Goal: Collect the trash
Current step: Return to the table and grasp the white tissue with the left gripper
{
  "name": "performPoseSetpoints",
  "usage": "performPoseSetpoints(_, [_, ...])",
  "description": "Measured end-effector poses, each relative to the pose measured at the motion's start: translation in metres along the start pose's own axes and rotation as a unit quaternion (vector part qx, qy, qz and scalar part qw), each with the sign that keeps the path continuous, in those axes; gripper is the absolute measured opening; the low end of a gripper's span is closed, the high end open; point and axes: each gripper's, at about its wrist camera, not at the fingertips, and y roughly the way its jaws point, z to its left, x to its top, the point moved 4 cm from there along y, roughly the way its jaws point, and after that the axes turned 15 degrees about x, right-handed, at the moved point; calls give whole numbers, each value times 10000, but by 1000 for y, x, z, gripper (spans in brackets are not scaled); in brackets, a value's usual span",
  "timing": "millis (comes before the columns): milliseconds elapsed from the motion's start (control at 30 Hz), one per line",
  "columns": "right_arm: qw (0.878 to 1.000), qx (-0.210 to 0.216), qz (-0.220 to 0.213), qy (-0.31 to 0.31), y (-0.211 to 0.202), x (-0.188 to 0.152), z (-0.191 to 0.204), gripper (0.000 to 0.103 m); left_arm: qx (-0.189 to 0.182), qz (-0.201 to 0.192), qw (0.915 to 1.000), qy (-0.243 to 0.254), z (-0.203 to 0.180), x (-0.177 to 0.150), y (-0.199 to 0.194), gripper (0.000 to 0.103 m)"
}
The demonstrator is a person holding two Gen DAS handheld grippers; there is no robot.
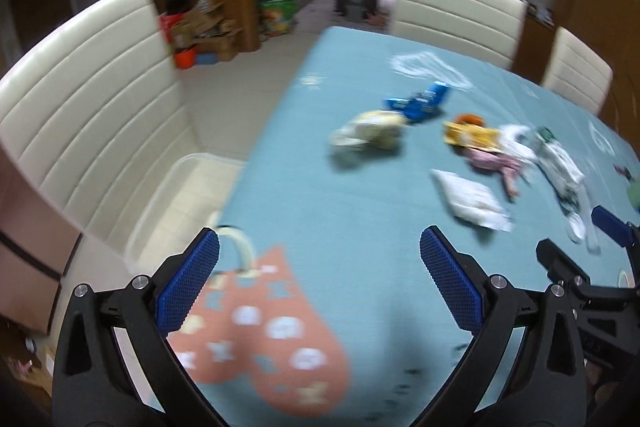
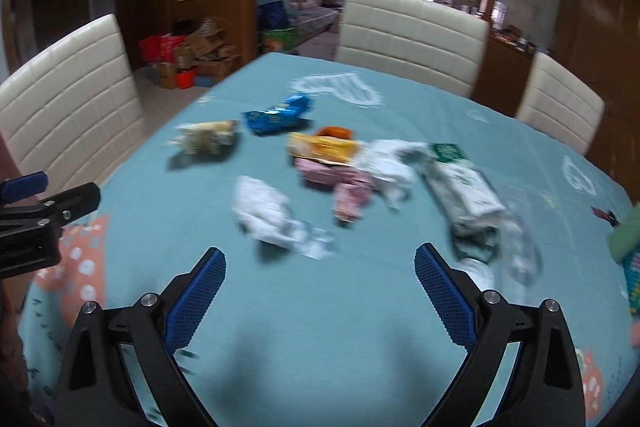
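Note:
Trash lies on a teal tablecloth (image 2: 320,307). A white crumpled wrapper (image 2: 268,211) lies nearest, just beyond my right gripper (image 2: 320,267), which is open and empty. Farther off are a cream wrapper (image 2: 208,137), a blue packet (image 2: 278,115), a yellow packet (image 2: 320,147), a pink wrapper (image 2: 344,187) and a white-green pack (image 2: 464,187). My left gripper (image 1: 320,251) is open and empty above the table's left front. From the left wrist view the white wrapper (image 1: 472,201), cream wrapper (image 1: 368,133) and blue packet (image 1: 420,101) lie ahead.
A clear plastic bin (image 1: 176,195) sits on the seat of a cream chair (image 1: 80,99) at the table's left edge. Two more cream chairs (image 2: 408,35) stand at the far side. A green object (image 2: 626,231) lies at the right edge.

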Motion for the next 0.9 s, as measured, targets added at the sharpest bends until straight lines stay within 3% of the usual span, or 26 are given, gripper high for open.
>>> performPoseSetpoints(400, [9944, -756, -44, 739, -34, -23, -113, 93, -253, -21, 9983, 523, -97, 8, -5, 99])
performPoseSetpoints(900, [9892, -955, 171, 1102, 5, -18, -190, 93, 0, 342, 9964, 771, -150, 19, 49, 99])
